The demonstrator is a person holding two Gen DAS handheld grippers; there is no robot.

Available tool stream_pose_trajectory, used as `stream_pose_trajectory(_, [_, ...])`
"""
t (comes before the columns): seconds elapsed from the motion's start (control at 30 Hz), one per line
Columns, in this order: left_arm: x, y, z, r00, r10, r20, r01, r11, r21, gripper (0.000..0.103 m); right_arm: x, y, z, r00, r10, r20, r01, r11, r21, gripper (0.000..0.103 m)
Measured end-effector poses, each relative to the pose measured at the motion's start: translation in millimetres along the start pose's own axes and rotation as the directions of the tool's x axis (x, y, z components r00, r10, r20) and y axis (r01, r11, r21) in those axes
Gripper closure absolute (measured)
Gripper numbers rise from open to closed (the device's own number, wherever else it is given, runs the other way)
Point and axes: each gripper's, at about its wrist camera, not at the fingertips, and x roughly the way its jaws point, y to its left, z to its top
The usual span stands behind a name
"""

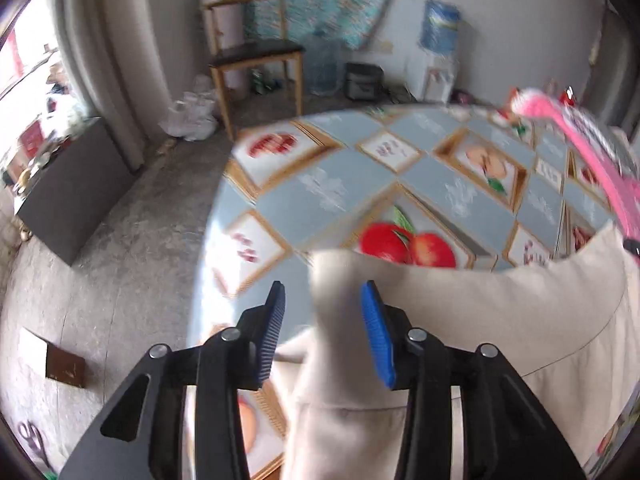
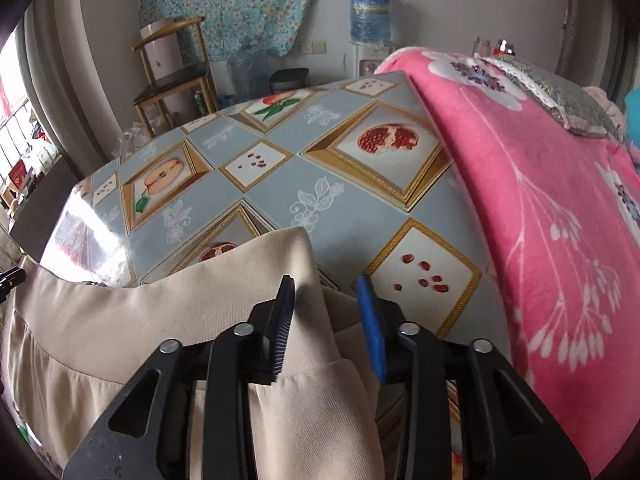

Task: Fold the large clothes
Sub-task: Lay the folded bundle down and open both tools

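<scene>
A cream garment (image 1: 480, 320) lies over the near part of a round table with a fruit-patterned cover (image 1: 340, 184). In the left wrist view my left gripper (image 1: 324, 286) stands open, and a raised corner of the garment sits between its fingers, close to the blue right pad (image 1: 376, 332), with a clear gap to the left pad. In the right wrist view the same garment (image 2: 160, 320) spreads to the left. My right gripper (image 2: 326, 280) is open too, and another folded corner lies loose beside its left pad (image 2: 282, 320). Neither pair of pads presses the cloth.
A pink flowered blanket (image 2: 540, 200) covers the table's right side (image 2: 280, 184) and shows as a pink edge (image 1: 592, 168) in the left view. Beyond the table are a wooden chair (image 2: 172, 76) and a water dispenser (image 2: 370, 16). A dark cabinet (image 1: 72, 200) stands on the left.
</scene>
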Motion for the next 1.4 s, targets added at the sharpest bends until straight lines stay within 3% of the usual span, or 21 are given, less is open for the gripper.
stream_pose_trajectory(0.17, [-75.6,18.6,-27.8,0.984,-0.146,0.101,0.151,0.987,-0.05,0.059,-82.0,0.1,-26.4,0.996,0.073,0.056,-0.07,0.996,-0.053,0.056])
stream_pose_trajectory(0.27, [-99.1,6.9,-62.6,0.967,-0.248,0.052,0.249,0.968,-0.014,0.059,-110.0,17.2,-67.7,0.988,0.156,-0.008,-0.155,0.978,-0.139,0.056])
stream_pose_trajectory(0.37, [-104.6,-11.6,-103.9,0.964,-0.265,-0.031,0.265,0.964,0.016,0.059,-110.2,26.3,-107.0,0.979,0.176,-0.105,-0.191,0.97,-0.149,0.06])
stream_pose_trajectory(0.5, [-84.3,-23.3,-145.1,0.974,-0.181,-0.136,0.186,0.982,0.026,0.059,-80.3,18.6,-142.7,0.97,0.119,-0.213,-0.143,0.985,-0.098,0.068])
stream_pose_trajectory(0.63, [-78.0,-17.5,-160.0,0.979,-0.17,-0.116,0.172,0.985,0.008,0.057,-73.0,15.6,-152.1,0.968,0.107,-0.225,-0.132,0.986,-0.099,0.069])
stream_pose_trajectory(0.73, [-85.9,-14.2,-158.1,0.986,-0.126,-0.11,0.128,0.992,0.011,0.057,-87.4,26.7,-144.3,0.971,0.018,-0.237,-0.055,0.987,-0.152,0.069])
stream_pose_trajectory(0.8, [-100.0,-12.6,-152.7,0.994,-0.079,-0.078,0.082,0.996,0.03,0.057,-110.6,33.0,-134.1,0.983,0.03,-0.182,-0.058,0.987,-0.152,0.063])
stream_pose_trajectory(0.9, [-117.9,-19.0,-137.6,0.996,-0.084,-0.014,0.085,0.995,0.059,0.056,-134.5,50.6,-117.1,0.992,0.091,-0.09,-0.103,0.986,-0.135,0.043])
stream_pose_trajectory(1.0, [-113.5,-46.2,-122.1,0.993,-0.116,-0.022,0.117,0.99,0.08,0.054,-124.4,90.9,-108.4,0.983,0.167,-0.079,-0.179,0.968,-0.173,0.04])
stream_pose_trajectory(1.1, [-93.6,-77.4,-118.6,0.995,-0.097,-0.038,0.101,0.989,0.11,0.05,-100.4,126.5,-113.8,0.979,0.181,-0.096,-0.198,0.955,-0.219,0.04])
stream_pose_trajectory(1.23, [-59.9,-95.3,-128.8,0.994,-0.014,-0.106,0.025,0.994,0.107,0.047,-55.1,144.9,-141.1,0.985,0.039,-0.165,-0.09,0.944,-0.316,0.04])
stream_pose_trajectory(1.3, [-51.9,-94.2,-135.9,0.992,-0.003,-0.124,0.014,0.996,0.084,0.047,-49.7,142.2,-148.6,0.986,0.036,-0.164,-0.089,0.941,-0.327,0.038])
stream_pose_trajectory(1.4, [-53.8,-98.2,-137.9,0.994,0.025,-0.11,-0.013,0.994,0.104,0.047,-65.2,139.8,-134.3,0.984,0.046,-0.172,-0.094,0.956,-0.279,0.038])
